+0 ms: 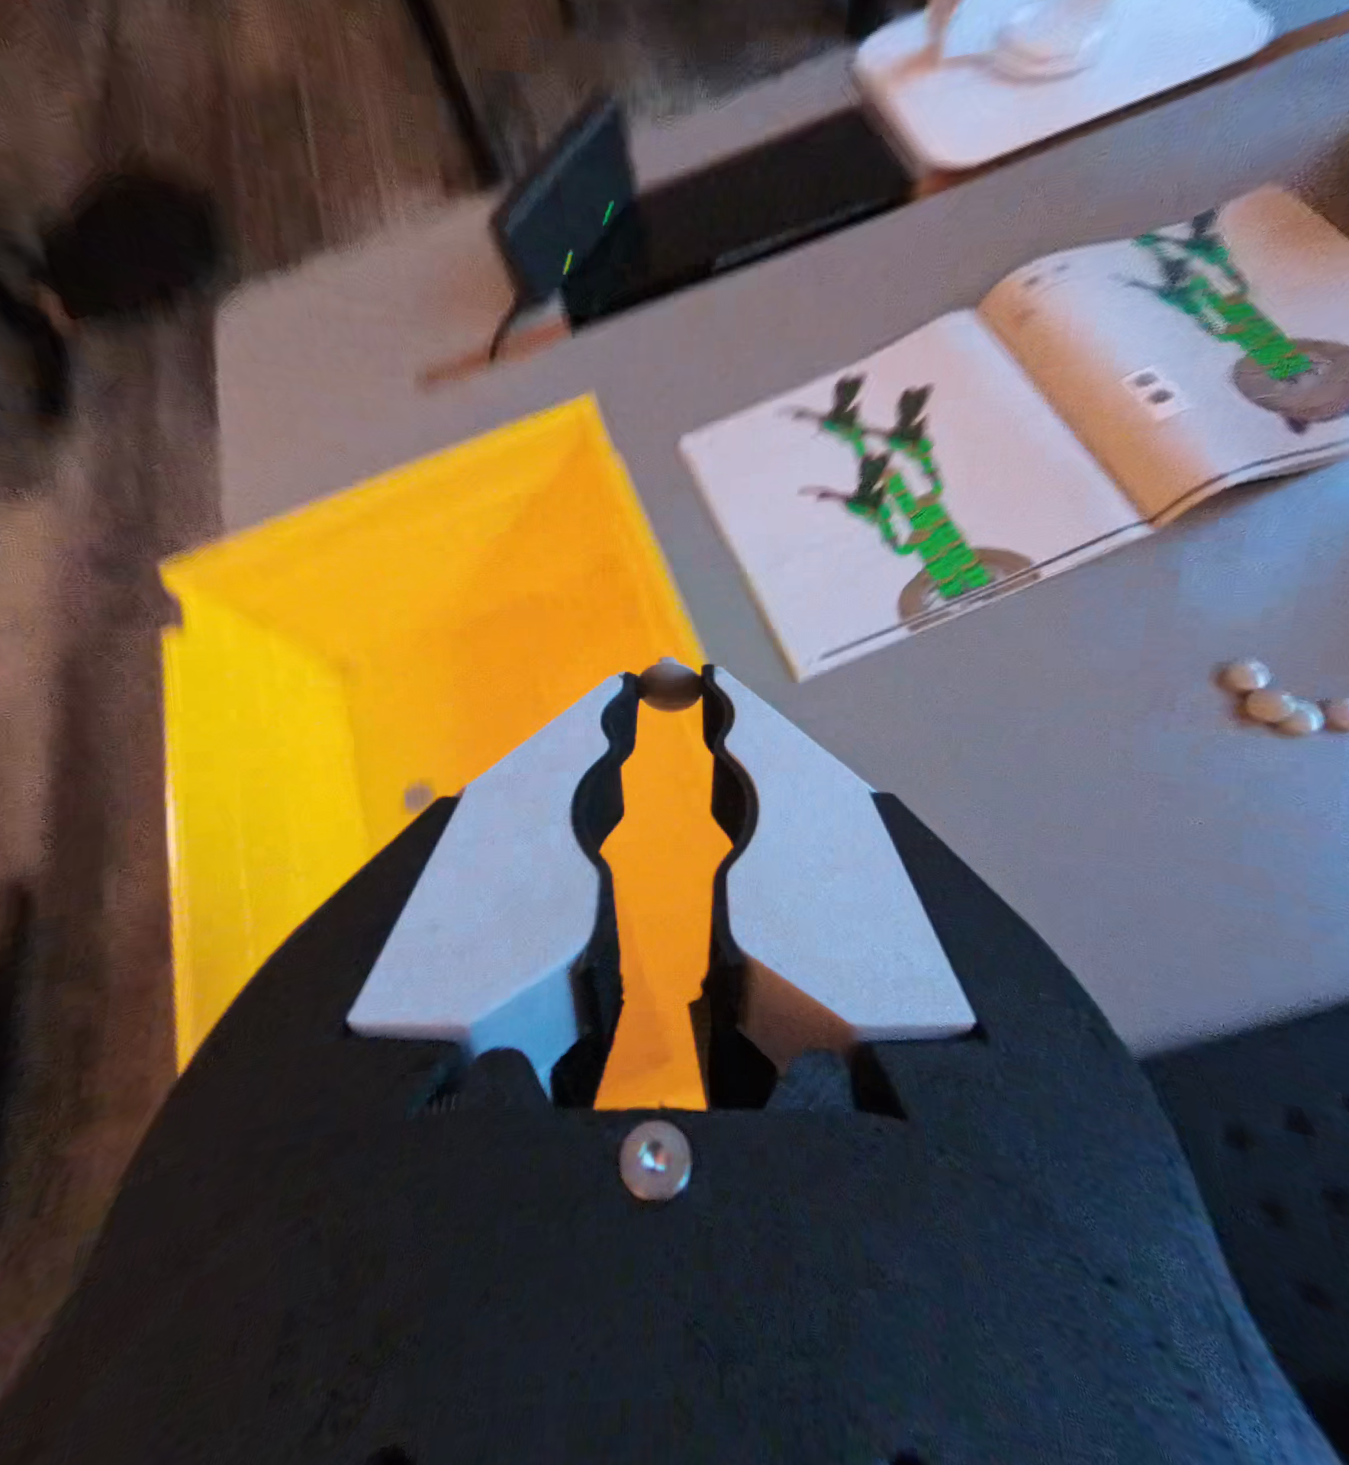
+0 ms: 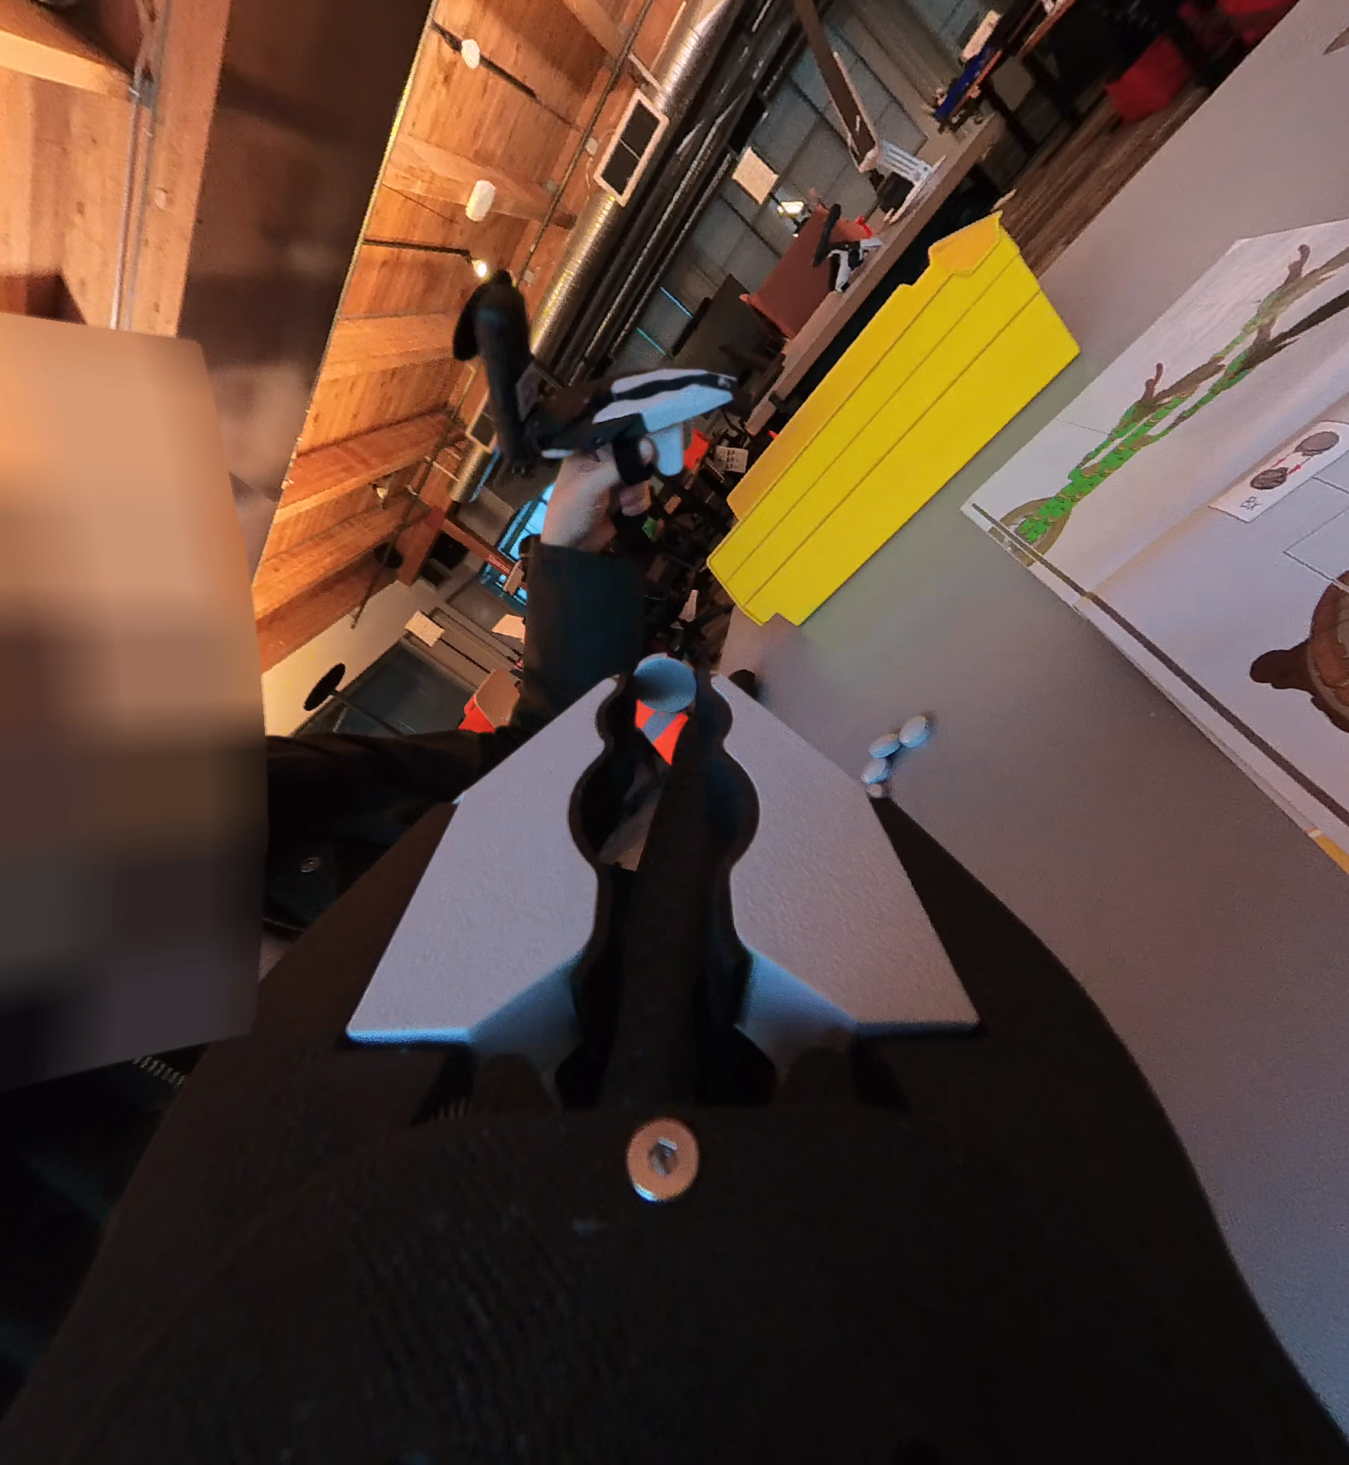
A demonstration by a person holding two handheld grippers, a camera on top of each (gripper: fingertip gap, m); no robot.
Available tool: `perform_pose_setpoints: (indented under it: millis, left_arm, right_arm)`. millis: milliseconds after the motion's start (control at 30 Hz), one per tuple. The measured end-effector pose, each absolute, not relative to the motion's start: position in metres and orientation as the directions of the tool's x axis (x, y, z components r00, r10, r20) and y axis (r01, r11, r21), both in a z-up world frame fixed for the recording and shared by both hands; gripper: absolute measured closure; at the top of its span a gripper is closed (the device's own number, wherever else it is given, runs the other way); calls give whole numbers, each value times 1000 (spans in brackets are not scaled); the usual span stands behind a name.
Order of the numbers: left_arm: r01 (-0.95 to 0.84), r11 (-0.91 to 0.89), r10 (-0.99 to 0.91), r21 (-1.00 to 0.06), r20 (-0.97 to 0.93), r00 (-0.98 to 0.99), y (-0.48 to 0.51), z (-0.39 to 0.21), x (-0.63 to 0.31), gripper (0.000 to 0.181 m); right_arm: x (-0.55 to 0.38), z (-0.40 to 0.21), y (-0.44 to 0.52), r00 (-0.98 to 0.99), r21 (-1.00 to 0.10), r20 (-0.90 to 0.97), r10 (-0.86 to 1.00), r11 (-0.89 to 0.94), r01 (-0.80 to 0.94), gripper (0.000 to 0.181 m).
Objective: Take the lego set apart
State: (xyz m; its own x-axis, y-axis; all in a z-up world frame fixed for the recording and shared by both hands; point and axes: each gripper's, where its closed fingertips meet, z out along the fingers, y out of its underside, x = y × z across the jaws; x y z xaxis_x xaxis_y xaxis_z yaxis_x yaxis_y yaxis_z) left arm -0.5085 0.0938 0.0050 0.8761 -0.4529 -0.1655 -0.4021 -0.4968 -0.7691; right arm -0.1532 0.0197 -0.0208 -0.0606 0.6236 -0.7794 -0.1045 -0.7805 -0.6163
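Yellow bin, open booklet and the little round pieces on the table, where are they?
yellow bin point(image 1: 449, 602): left wrist view, inside floor.
open booklet point(image 1: 972, 444): left wrist view, left page.
little round pieces point(image 1: 1290, 705): left wrist view, middle of cluster.

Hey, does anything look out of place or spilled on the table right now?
Nothing looks spilled or damaged. A few small round pale pieces lie loose in a cluster on the grey table, below the open instruction booklet and outside the yellow plastic bin. Each gripper pinches one similar round piece.
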Motion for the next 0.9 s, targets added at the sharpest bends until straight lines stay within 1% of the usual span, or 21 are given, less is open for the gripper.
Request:
perform_pose_setpoints:
  millis: [67,100,200,233,300,367,400,467,567,633,700,767,833,900]
  left_arm:
    - [-311,-590,-419,-745,-47,907,99,-17,-540,167]
    - [-301,-617,-408,-727,-32,913,102,-30,-553,164]
    - [-338,-700,-398,-629,-50,916,102,-67,-582,132]
    - [-341,-708,-396,-619,-52,917,104,-71,-588,129]
    - [-322,-702,-396,-636,-28,918,108,-72,-591,118]
    - [-290,-687,-386,-667,-3,922,109,-64,-590,114]
    - [-273,-662,-390,-698,8,921,109,-55,-586,114]
    - [-256,-570,-443,-781,29,896,103,-33,-561,121]
    - [-234,-368,-627,-900,55,777,72,6,-484,127]
    - [-243,-206,-758,-948,-3,653,41,22,-419,129]
    - [-289,-51,-837,-956,-117,535,12,25,-355,131]
    - [-318,88,-869,-944,-229,439,-10,23,-297,131]
    - [-362,179,-859,-915,-325,396,-17,24,-257,128]
    - [-348,231,-879,-909,-348,326,-26,26,-223,134]
  right_arm:
    - [-159,-23,17,-58,-624,-775,629,-776,-87,167]
    - [-162,-25,16,-55,-630,-772,634,-773,-74,167]
    - [-168,-30,13,-37,-648,-759,650,-760,-53,167]
    - [-169,-30,13,-37,-649,-759,651,-759,-53,167]
    - [-170,-32,14,-32,-650,-757,652,-758,-55,167]
    - [-170,-34,16,-14,-655,-754,657,-753,-56,167]
    - [-169,-35,18,-4,-662,-748,664,-746,-63,167]
    - [-169,-30,21,-6,-687,-723,691,-720,-95,167]
    - [-174,-22,20,-14,-724,-683,730,-679,-122,167]
    - [-178,-13,11,-103,-694,-701,706,-708,-128,168]
    - [-181,-3,3,-210,-644,-725,656,-754,-131,167]
    - [-183,-1,-2,-254,-628,-730,634,-769,-117,168]
    - [-183,3,-9,-290,-628,-723,627,-772,-103,167]
    - [-182,10,-14,-334,-621,-715,614,-777,-100,167]
